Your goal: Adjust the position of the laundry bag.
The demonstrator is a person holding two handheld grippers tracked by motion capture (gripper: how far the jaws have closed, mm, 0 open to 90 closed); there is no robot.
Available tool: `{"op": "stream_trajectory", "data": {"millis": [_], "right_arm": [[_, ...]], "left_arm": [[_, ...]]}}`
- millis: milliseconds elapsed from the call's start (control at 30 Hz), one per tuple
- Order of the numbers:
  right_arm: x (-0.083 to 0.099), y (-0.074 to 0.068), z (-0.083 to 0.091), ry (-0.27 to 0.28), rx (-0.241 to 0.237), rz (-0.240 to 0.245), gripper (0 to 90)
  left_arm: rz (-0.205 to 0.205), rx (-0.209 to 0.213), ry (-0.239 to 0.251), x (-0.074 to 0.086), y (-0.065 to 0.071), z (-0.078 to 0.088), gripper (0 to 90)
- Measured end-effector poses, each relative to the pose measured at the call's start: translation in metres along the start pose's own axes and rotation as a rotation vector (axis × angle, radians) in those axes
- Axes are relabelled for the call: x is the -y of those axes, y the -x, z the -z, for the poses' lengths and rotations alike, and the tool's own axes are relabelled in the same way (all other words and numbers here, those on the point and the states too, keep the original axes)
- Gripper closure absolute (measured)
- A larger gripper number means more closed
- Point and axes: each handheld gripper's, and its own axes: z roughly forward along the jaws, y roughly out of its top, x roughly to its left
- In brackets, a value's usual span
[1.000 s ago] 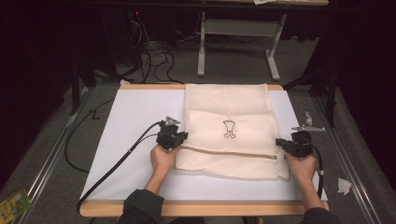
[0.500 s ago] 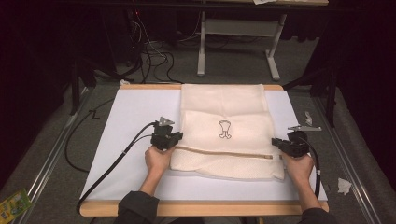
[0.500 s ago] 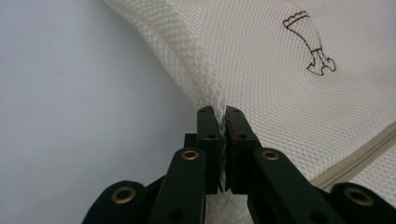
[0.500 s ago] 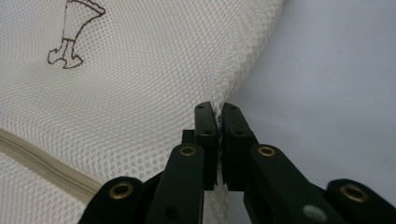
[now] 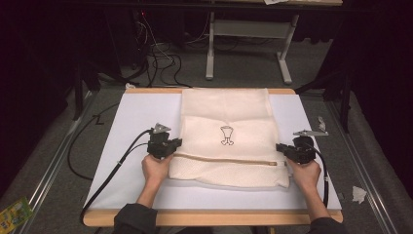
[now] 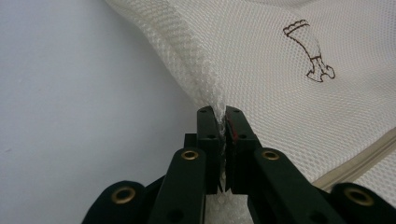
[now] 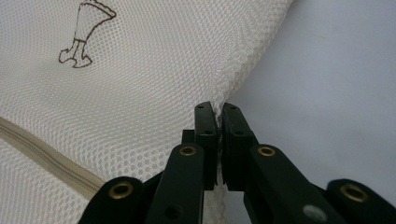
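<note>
Folding the mesh laundry bag (image 5: 226, 141), lying on the white sheet toward the bench's (image 5: 209, 218) right half. Left tool (image 5: 171, 145) clamped on its left edge, right tool (image 5: 284, 148) clamped on its right edge. Best lifted evenly, carried toward the far edge, edges kept aligned and taut.

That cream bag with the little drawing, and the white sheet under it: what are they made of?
The mesh bag looks like soft synthetic netting: fine regular holes, matte, puckering where the jaws pinch it. Its zipper seems a beige fabric tape. The white sheet is smooth and matte, perhaps paper or plastic.
</note>
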Motion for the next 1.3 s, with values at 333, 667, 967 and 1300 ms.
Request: {"op": "stream_trajectory", "data": {"millis": [333, 667, 967, 1300], "right_arm": [[-0.002, -0.014, -0.005, 0.001, -0.029, 0.018, 87.9], [-0.001, -0.031, -0.009, 0.009, -0.07, 0.037, 87.8], [0.004, -0.041, -0.014, 0.005, -0.082, 0.052, 87.7], [0.011, -0.046, -0.019, -0.01, -0.054, 0.077, 86.5]], "left_arm": [[0.002, -0.024, 0.0, 0.007, -0.01, 0.013, 86.1], [0.013, -0.055, -0.015, 0.017, -0.021, 0.025, 85.7], [0.025, -0.075, -0.038, 0.033, -0.026, 0.027, 84.8], [0.012, -0.111, -0.048, 0.04, -0.027, 0.022, 82.1]]}}
